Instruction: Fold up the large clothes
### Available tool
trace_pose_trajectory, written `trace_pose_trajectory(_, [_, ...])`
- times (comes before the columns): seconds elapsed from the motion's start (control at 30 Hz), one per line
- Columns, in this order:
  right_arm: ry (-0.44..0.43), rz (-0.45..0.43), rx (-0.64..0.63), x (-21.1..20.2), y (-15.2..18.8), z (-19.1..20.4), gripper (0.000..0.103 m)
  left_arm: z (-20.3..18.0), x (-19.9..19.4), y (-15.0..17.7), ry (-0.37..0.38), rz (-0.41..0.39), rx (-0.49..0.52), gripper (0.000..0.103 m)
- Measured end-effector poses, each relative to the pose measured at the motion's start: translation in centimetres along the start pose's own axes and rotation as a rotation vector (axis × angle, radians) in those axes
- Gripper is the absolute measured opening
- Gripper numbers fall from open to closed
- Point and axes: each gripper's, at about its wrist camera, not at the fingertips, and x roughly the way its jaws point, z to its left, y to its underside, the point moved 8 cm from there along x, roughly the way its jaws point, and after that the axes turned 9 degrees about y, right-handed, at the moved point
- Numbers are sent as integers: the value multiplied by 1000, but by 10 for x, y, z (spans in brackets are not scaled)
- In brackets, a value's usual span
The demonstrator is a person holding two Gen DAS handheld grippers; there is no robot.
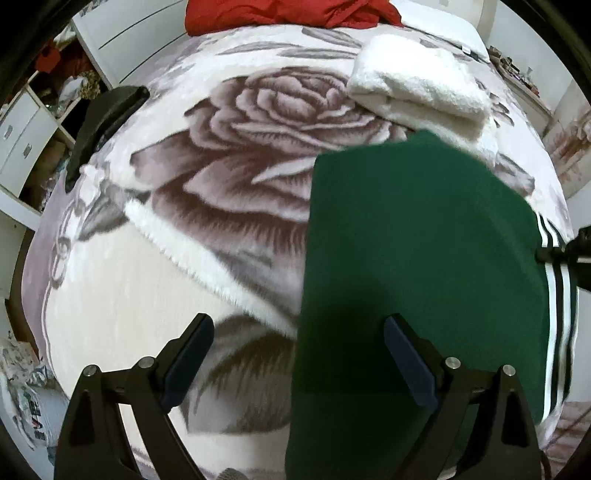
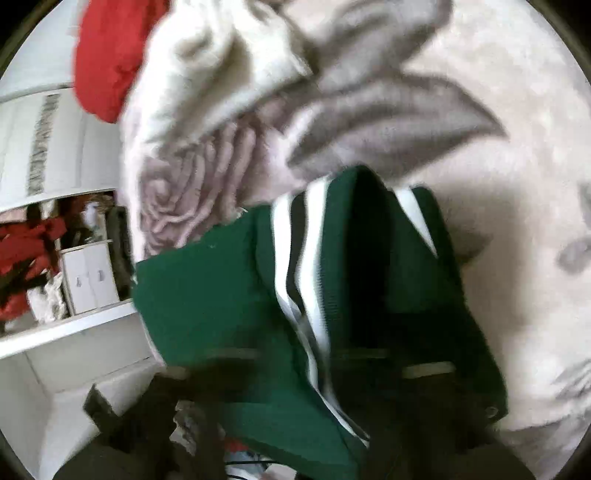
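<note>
A dark green garment (image 1: 417, 258) with white and black stripes lies folded on the rose-patterned blanket (image 1: 229, 177). My left gripper (image 1: 299, 354) is open and empty just above the garment's left edge. In the left wrist view the right gripper's tip (image 1: 565, 253) shows at the garment's striped right edge. In the right wrist view the green garment (image 2: 229, 306) is bunched over my right gripper (image 2: 332, 369) and hides its fingers; the view is blurred.
A folded white fleece (image 1: 417, 85) lies beyond the green garment. A red cloth (image 1: 288, 13) sits at the far end of the bed. A black object (image 1: 103, 125) lies at the bed's left edge. White shelves and drawers (image 1: 22, 136) stand to the left.
</note>
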Motion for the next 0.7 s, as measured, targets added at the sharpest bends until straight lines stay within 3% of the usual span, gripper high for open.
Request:
trace_pose_trajectory(0.1, [35,-160,-7,-42,-5,8,3,-2,8,-8,3,-23,17,96])
trace_pose_trajectory(0.17, [77,-235,18,-61,-10,-10,2,-8,21,-8,63,-33,12,100])
trace_pose_trajectory(0.23, [135,-157,88,-45,-14,-41,2,-12,36,-4,71,0,4,100])
trace_pose_trajectory(0.27, [151,-51,117,-19,-11,-51,2,-12,41,-4,51,19,6,100])
trace_pose_trajectory(0.33, [157,57,101,-1,-9,-50,7,-8,38,-5,33,28,-2,100])
trace_pose_trajectory(0.4, [190,93,27,-14,-9,-33,17,2,27,-6,56,24,-51,100])
trace_pose_trajectory(0.47, [273,66,-101,-40,-8,-8,31,12,22,-6,53,33,-94,100])
trace_pose_trajectory(0.53, [347,24,-244,-63,-6,21,71,29,13,-7,16,33,-141,100])
trace_pose_trajectory(0.57, [358,17,-293,-68,-10,32,79,39,7,-9,-10,18,-160,100])
trace_pose_trajectory(0.6, [376,23,-386,-70,-9,57,85,49,2,-12,-40,0,-175,100])
trace_pose_trajectory(0.63, [381,34,-431,-72,-8,67,85,57,1,-15,-61,-15,-185,100])
trace_pose_trajectory(0.7, [360,63,-612,-50,-11,125,85,76,2,-19,-100,-34,-215,100])
